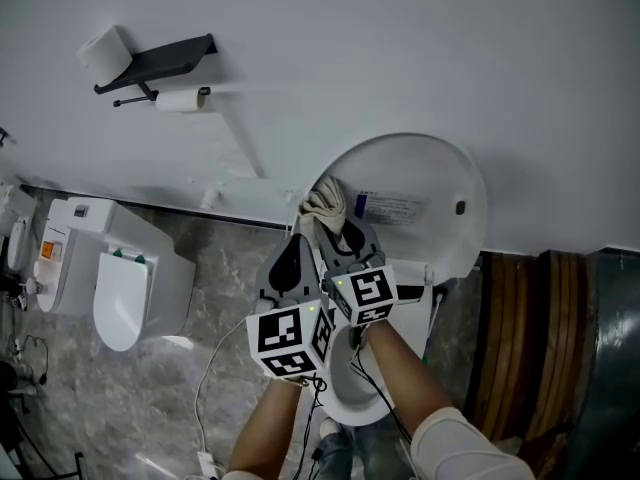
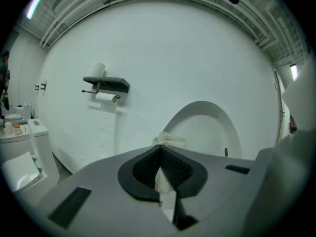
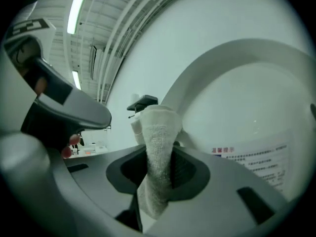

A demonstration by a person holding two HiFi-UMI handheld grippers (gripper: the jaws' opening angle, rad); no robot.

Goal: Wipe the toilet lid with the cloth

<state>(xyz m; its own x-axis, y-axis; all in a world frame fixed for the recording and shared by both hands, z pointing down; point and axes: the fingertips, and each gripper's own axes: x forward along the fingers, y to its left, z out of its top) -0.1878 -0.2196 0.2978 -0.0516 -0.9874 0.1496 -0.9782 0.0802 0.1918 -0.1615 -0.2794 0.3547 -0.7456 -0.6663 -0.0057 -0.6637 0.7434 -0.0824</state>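
Observation:
The white toilet lid (image 1: 420, 183) stands raised against the wall; a printed label is on its inner face. A pale terry cloth (image 1: 326, 204) is bunched at the lid's upper left edge. My right gripper (image 1: 335, 230) is shut on the cloth, which runs up between its jaws (image 3: 158, 147) and touches the lid (image 3: 247, 112). My left gripper (image 1: 300, 236) sits close beside it on the left, jaws shut, with a white strip of the cloth (image 2: 170, 138) at its tips and in the gap below. The lid (image 2: 207, 127) rises just behind.
A black shelf (image 1: 160, 63) on the wall carries a spare roll (image 1: 105, 50) and a hanging paper roll (image 1: 180, 99). A second white toilet (image 1: 120, 288) stands at the left. The bowl (image 1: 355, 383) is below my arms. Brown wooden slats (image 1: 530, 338) are at the right.

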